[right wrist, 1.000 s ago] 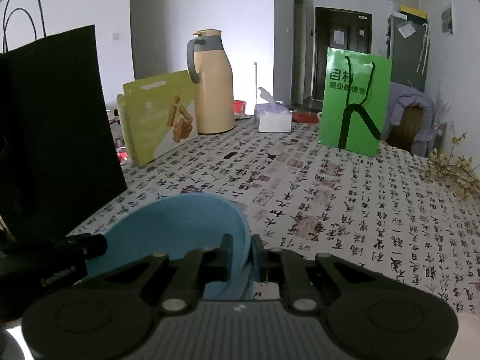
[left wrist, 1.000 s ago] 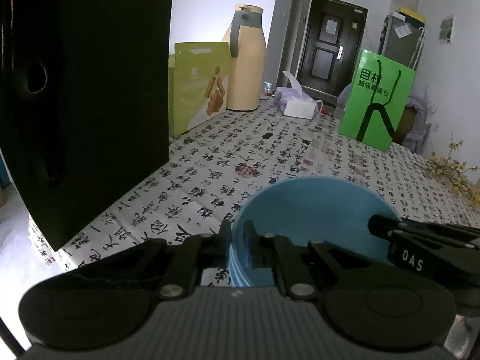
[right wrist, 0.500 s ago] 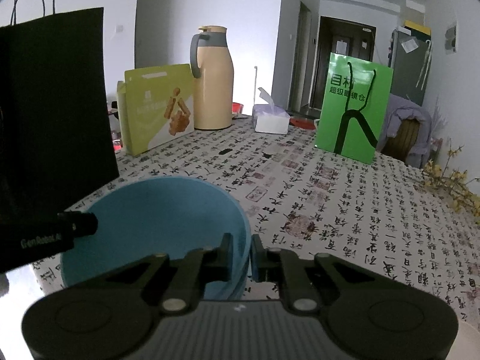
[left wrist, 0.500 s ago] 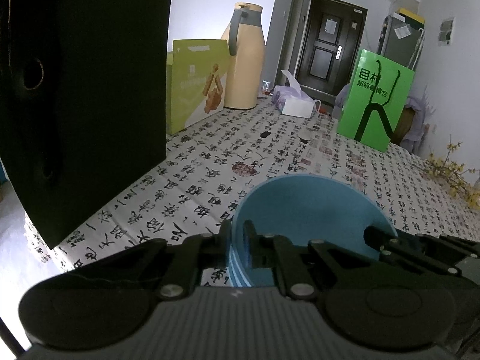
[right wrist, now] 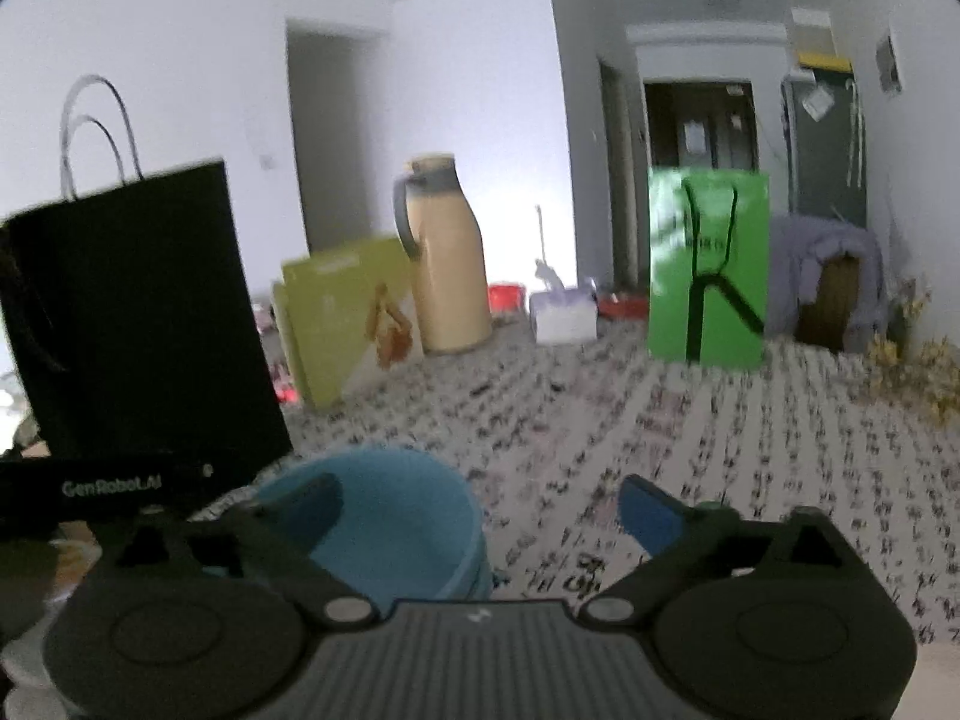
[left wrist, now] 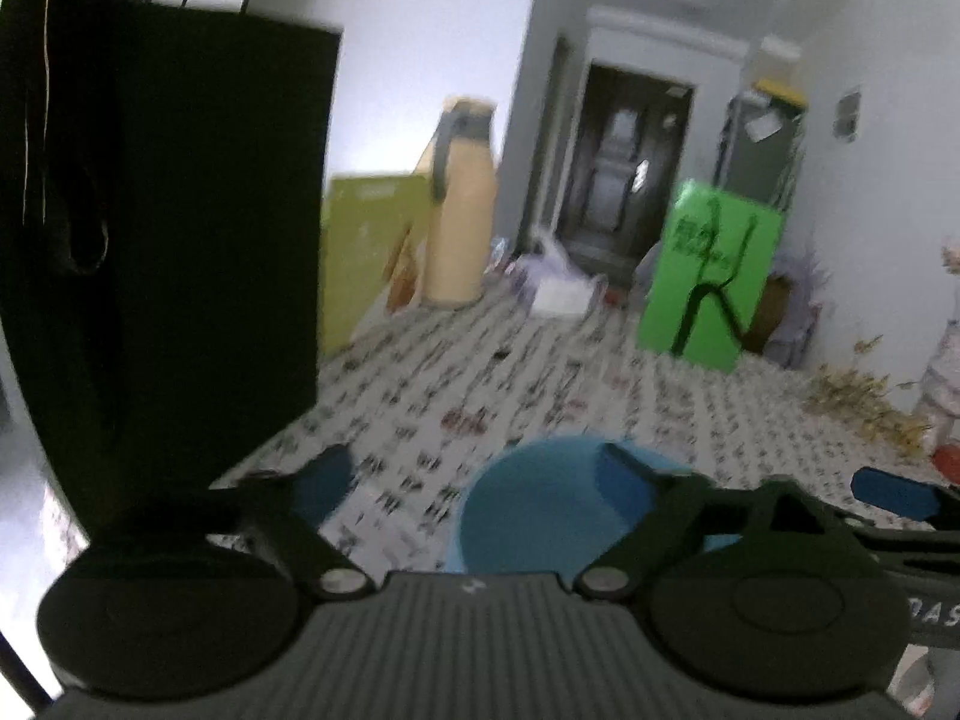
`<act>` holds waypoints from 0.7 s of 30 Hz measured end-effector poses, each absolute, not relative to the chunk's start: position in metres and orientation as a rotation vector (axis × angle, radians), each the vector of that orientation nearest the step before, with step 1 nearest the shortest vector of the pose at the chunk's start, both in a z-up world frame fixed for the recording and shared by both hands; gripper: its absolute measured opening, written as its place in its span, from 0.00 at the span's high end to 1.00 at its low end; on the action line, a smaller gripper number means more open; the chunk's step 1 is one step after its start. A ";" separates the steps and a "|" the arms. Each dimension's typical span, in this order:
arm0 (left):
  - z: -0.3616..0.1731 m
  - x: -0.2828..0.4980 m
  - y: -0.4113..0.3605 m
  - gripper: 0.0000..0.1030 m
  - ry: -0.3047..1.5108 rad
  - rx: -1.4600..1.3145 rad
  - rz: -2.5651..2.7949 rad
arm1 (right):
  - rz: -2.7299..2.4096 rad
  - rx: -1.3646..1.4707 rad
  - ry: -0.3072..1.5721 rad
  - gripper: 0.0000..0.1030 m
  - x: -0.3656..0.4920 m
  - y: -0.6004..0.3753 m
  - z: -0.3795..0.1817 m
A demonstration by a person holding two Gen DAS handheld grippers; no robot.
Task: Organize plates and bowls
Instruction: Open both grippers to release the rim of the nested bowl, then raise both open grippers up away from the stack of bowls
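Resting on worktop: the blue bowl (left wrist: 540,504) sits on the calligraphy-print cloth (left wrist: 540,372) near the worktop's near edge, held by neither gripper.
Left gripper (left wrist: 474,474): jaws have just been opening and now stand spread wide; the bowl's near-left rim lies between the blue pads, one pad outside the bowl over the cloth, the other over its hollow, neither pressing on it.
Right gripper (right wrist: 480,498): jaws have likewise just been opening and stand wide; the bowl's right rim lies between them, the left pad over the bowl's inside, the right pad over bare cloth, no contact that can be made out.
Left view only: the right gripper's blue pad and dark body enter at the right edge, just beyond the bowl; dried yellow flowers (left wrist: 864,402) lie towards the worktop's right edge.
Right view only: the left gripper's black lettered body at the left edge; a red container (right wrist: 504,297) behind the flask.
Both views: black paper bag (right wrist: 144,324) at the left edge, yellow-green box (right wrist: 342,318), tan flask (right wrist: 447,276), tissue box (right wrist: 564,315) and green bag (right wrist: 708,270) along the far edge.
Open room: bare cloth from the bowl to the far row and out to the right edge.
Sharpness: both views are blurred.
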State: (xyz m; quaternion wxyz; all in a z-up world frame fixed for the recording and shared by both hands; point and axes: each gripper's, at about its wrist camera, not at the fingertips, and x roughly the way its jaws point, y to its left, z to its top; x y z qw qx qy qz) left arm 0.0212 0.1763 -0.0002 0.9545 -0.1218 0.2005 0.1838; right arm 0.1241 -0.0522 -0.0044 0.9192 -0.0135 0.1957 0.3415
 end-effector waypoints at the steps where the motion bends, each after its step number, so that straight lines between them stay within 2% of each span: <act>1: 0.001 0.017 0.174 0.00 0.380 -0.240 0.361 | 0.704 -0.023 0.396 0.00 0.123 -0.057 -0.003; 10: -0.001 -0.006 0.165 0.00 0.305 -0.204 0.326 | 0.669 0.004 0.389 0.00 0.113 -0.090 -0.015; 21: -0.014 -0.022 0.152 0.00 0.323 -0.185 0.280 | 0.628 -0.020 0.411 0.00 0.087 -0.110 -0.035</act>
